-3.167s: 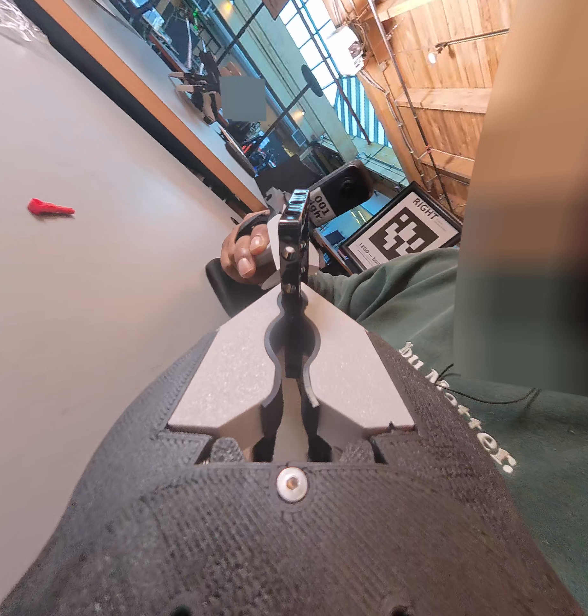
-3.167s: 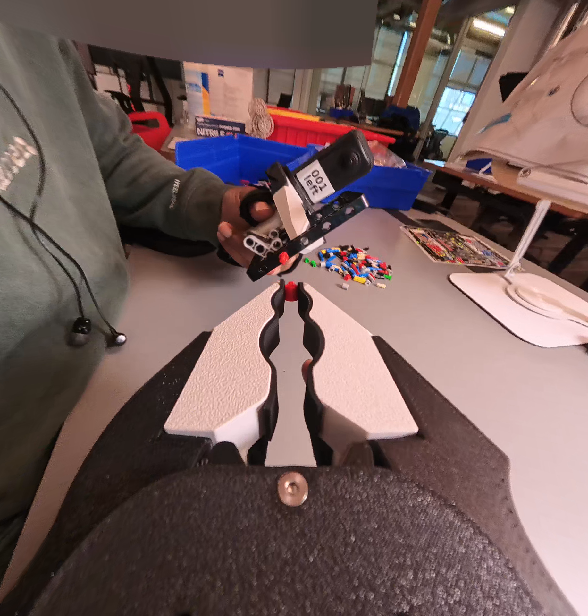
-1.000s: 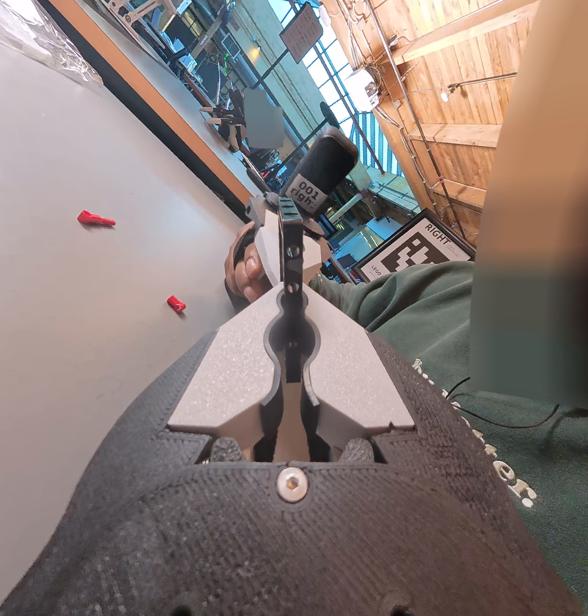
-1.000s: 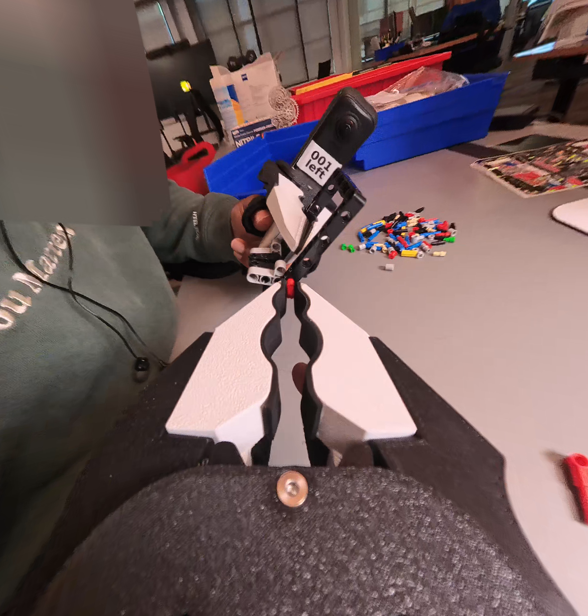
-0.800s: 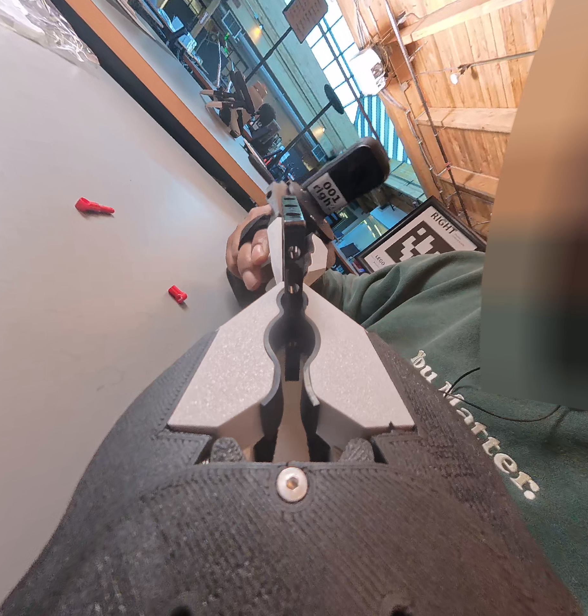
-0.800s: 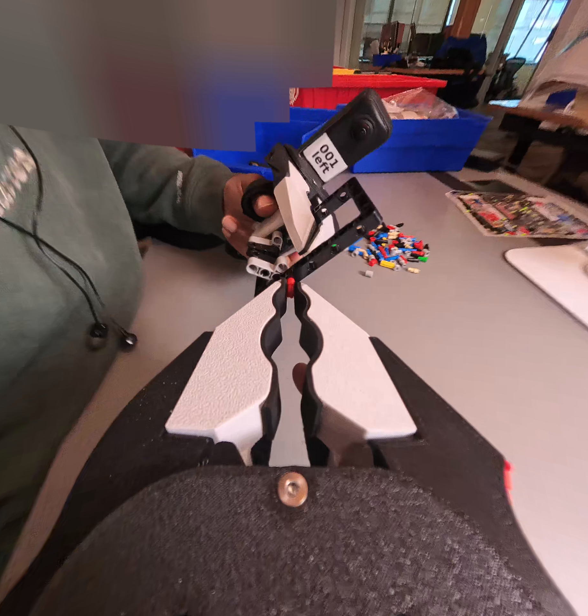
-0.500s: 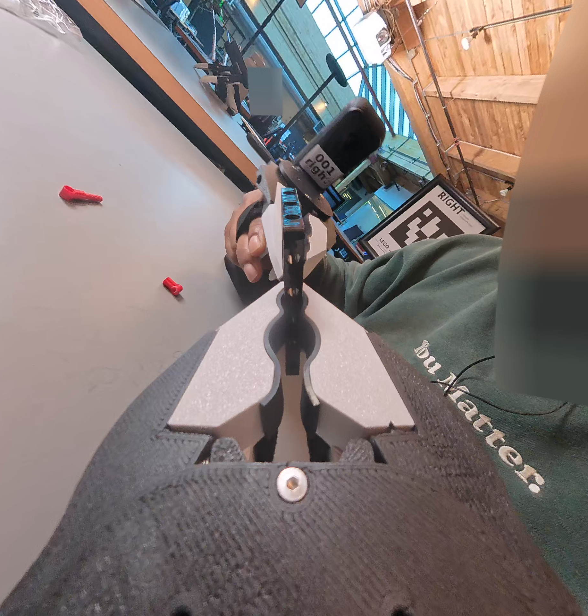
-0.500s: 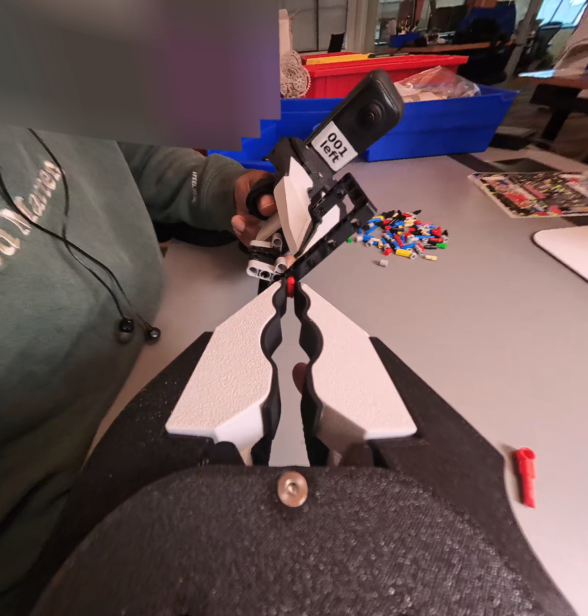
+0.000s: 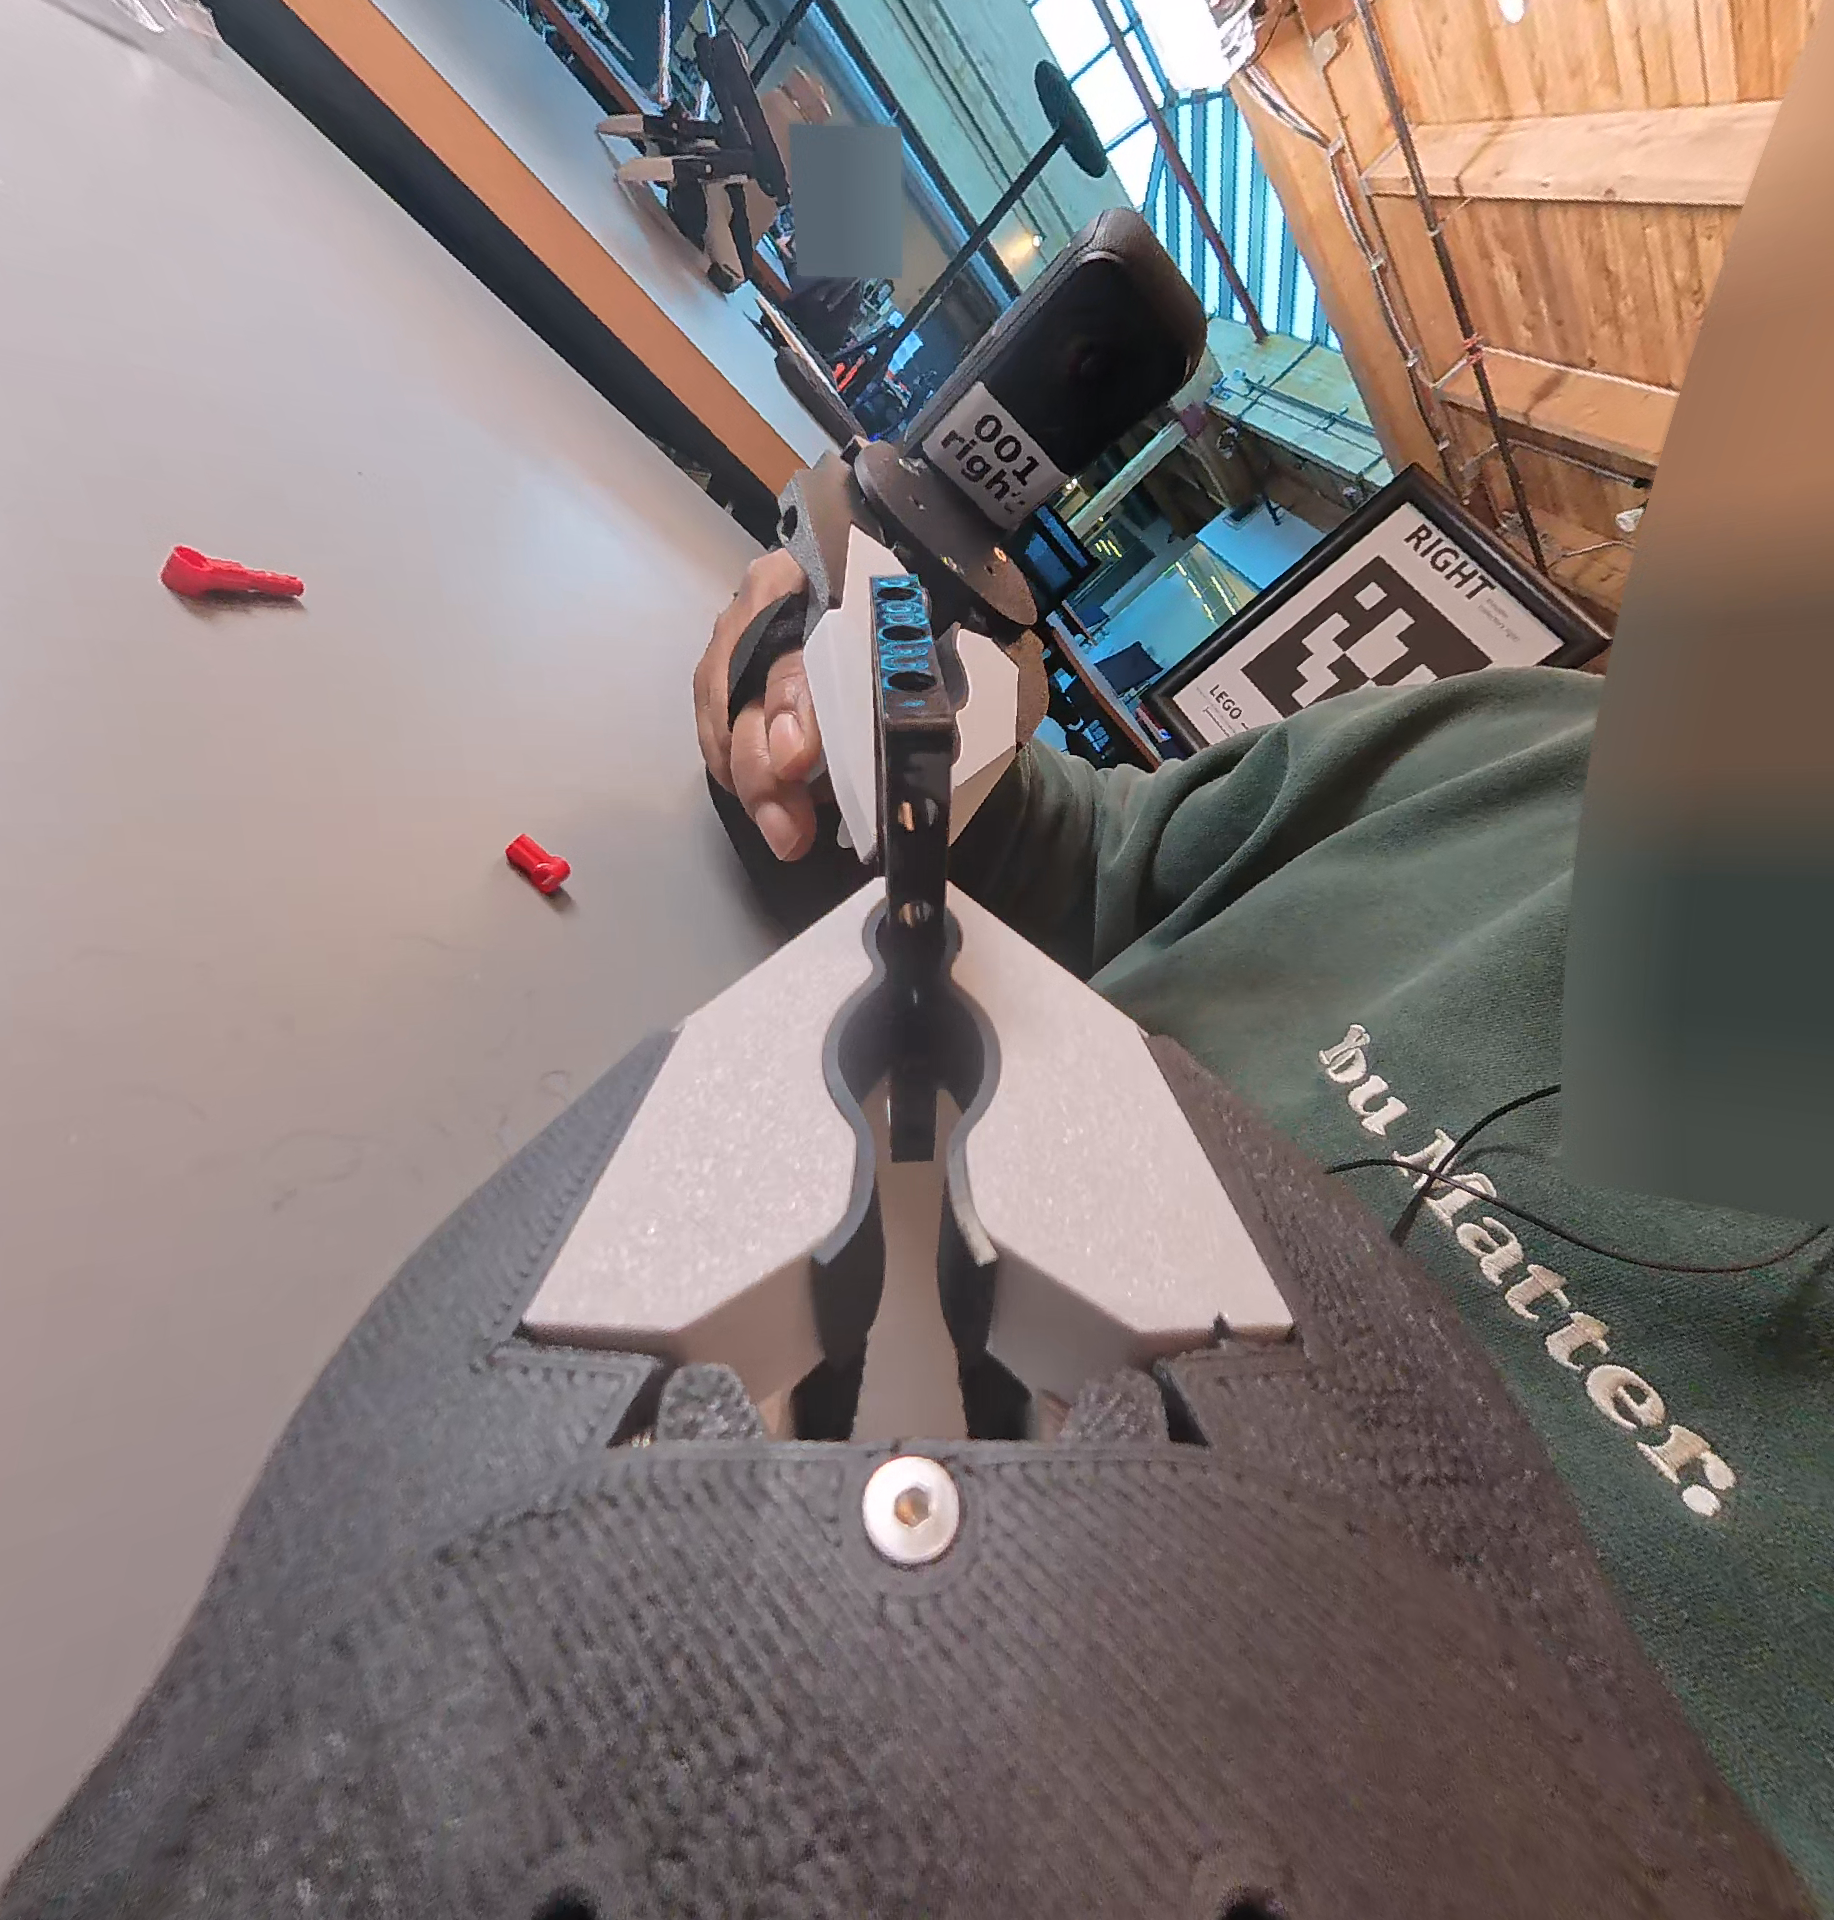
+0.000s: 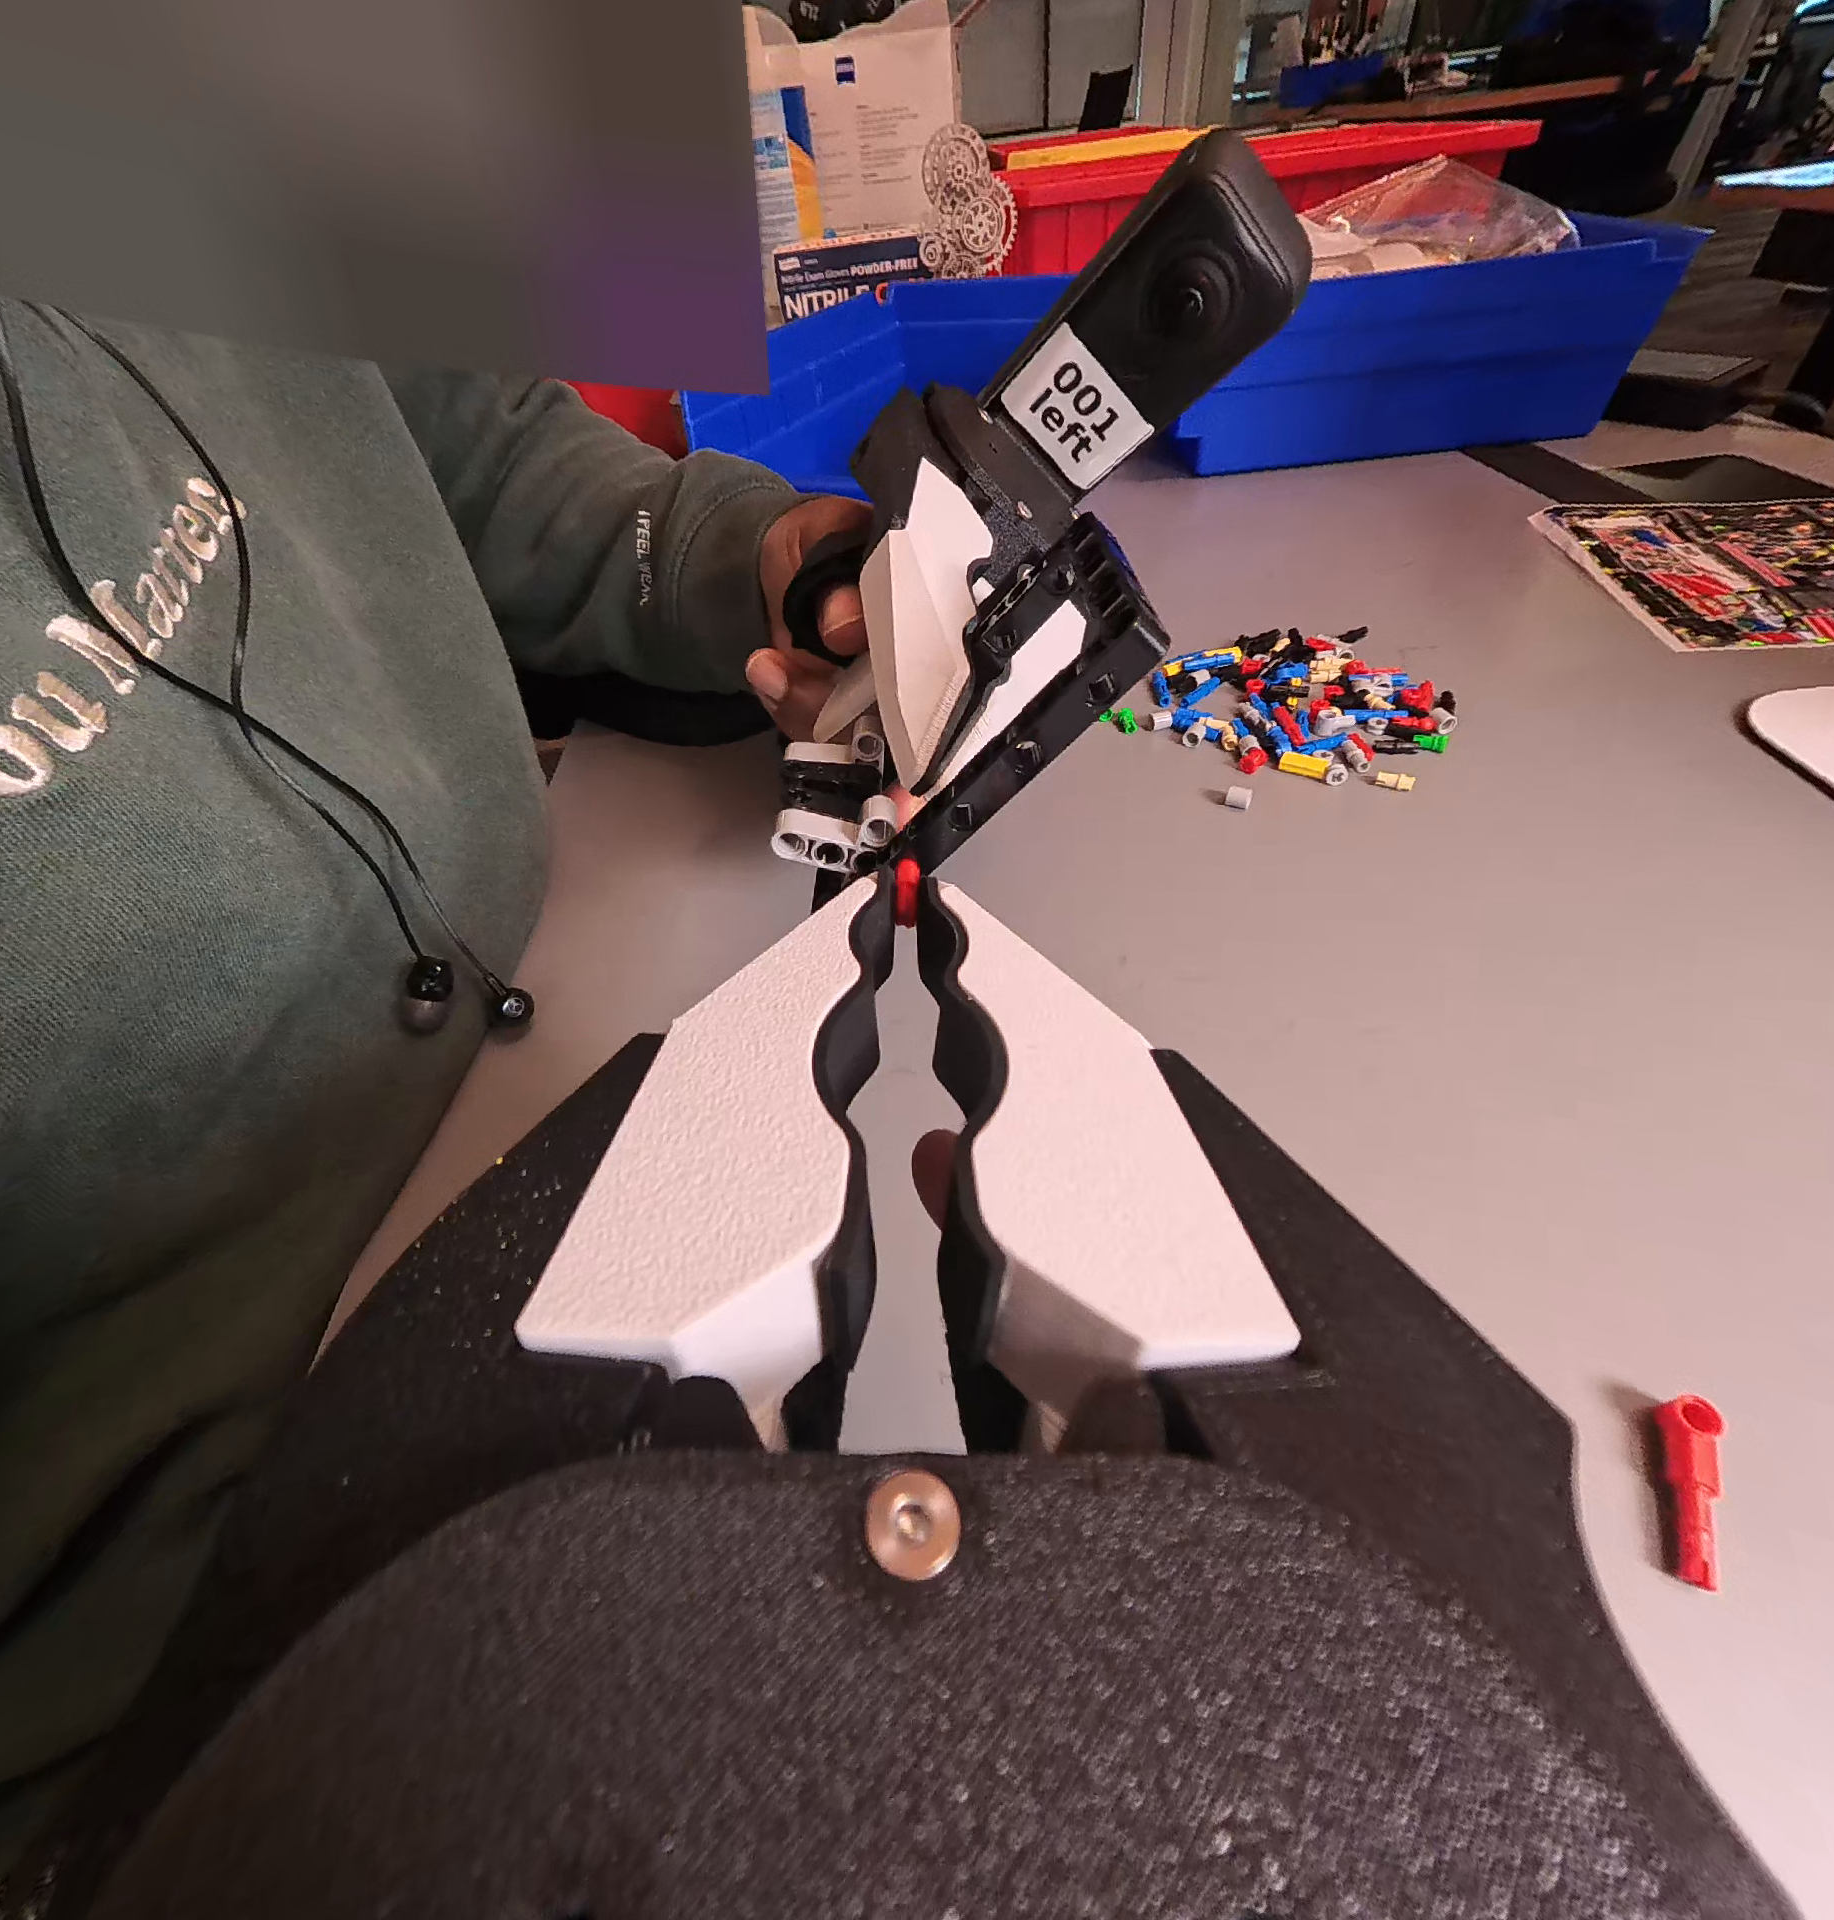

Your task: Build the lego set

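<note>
- Black lego frame (image 10: 1038, 717) sits clamped in the left tongs (image 9: 913, 925), raised above the table (image 10: 1412, 1039).
- Right tongs (image 10: 900, 896) pinch a red pin (image 10: 905, 891) against the frame's lower end.
- Loose lego pile (image 10: 1297, 707) lies beyond the frame.

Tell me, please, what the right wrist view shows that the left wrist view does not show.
Only the right wrist view shows the pile of small coloured pieces, the blue bin, the instruction sheet and the small red pin pinched by the right gripper.

Only the left wrist view shows a short red pin lying on the table and a framed marker sign.

Both show the black frame held by the left gripper, the long red pin and the green sweatshirt.
</note>
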A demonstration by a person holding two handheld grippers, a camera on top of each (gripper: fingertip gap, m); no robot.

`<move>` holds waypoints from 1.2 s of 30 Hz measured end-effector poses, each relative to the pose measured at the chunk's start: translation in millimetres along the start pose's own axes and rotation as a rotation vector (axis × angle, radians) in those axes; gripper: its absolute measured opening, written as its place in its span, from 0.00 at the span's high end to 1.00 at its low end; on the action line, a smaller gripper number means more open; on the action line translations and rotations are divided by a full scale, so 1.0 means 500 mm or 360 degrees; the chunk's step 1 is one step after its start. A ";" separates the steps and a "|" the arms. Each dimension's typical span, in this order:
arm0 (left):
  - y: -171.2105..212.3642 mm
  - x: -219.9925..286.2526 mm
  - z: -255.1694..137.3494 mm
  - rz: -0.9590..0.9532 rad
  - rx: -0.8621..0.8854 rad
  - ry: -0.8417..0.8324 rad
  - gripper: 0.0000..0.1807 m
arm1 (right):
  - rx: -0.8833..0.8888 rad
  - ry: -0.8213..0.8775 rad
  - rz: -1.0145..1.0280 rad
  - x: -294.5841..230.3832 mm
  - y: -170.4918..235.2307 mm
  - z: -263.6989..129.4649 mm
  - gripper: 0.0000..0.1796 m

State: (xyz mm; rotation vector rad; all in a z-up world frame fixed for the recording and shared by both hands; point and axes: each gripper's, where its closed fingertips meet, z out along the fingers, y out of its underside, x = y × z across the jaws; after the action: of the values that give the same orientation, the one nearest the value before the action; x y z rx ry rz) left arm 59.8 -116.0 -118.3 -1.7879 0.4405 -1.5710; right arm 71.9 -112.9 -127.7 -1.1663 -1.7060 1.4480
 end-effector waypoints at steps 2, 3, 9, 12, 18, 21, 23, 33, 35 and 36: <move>0.001 0.000 0.000 -0.0003 -0.0004 0.0000 1.00 | 0.0001 -0.0002 0.0003 0.000 0.000 -0.001 0.99; 0.002 0.000 0.001 -0.0002 -0.0005 -0.0002 1.00 | -0.0002 0.0001 -0.0001 0.000 0.001 -0.001 0.99; 0.009 -0.005 0.003 -0.0026 -0.0030 -0.0005 1.00 | -0.0041 0.0026 -0.0114 -0.002 0.008 -0.001 0.99; 0.013 -0.007 0.005 -0.0041 -0.0045 -0.0009 1.00 | -0.0057 0.0023 -0.0119 -0.003 0.012 -0.003 0.99; -0.012 -0.007 -0.003 -0.0086 0.0061 0.0043 1.00 | 0.0016 0.0016 0.0030 0.008 -0.001 0.005 0.99; -0.041 0.019 -0.017 -0.0045 0.0173 0.0135 0.70 | 0.0069 0.0048 0.0052 0.013 -0.009 0.006 0.99; -0.025 0.027 -0.014 0.0061 0.0107 0.0127 0.61 | 0.0124 0.0061 0.0047 0.011 -0.022 0.005 0.99; 0.031 0.022 0.037 0.0378 -0.0126 -0.0088 0.82 | 0.0150 0.0089 0.0025 0.004 -0.031 0.016 0.99; 0.032 0.023 0.035 0.0411 -0.0126 -0.0100 0.82 | 0.0138 0.0113 -0.0034 0.003 -0.033 0.018 0.99; 0.033 0.024 0.033 0.0438 -0.0123 -0.0104 0.79 | 0.0148 0.0127 -0.0034 0.005 -0.036 0.017 0.99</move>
State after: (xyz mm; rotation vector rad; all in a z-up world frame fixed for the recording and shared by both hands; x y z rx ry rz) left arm 81.5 -130.8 -121.3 -1.7456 0.6923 -1.3174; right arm 59.3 -114.6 -112.1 -1.1371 -1.5757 1.4326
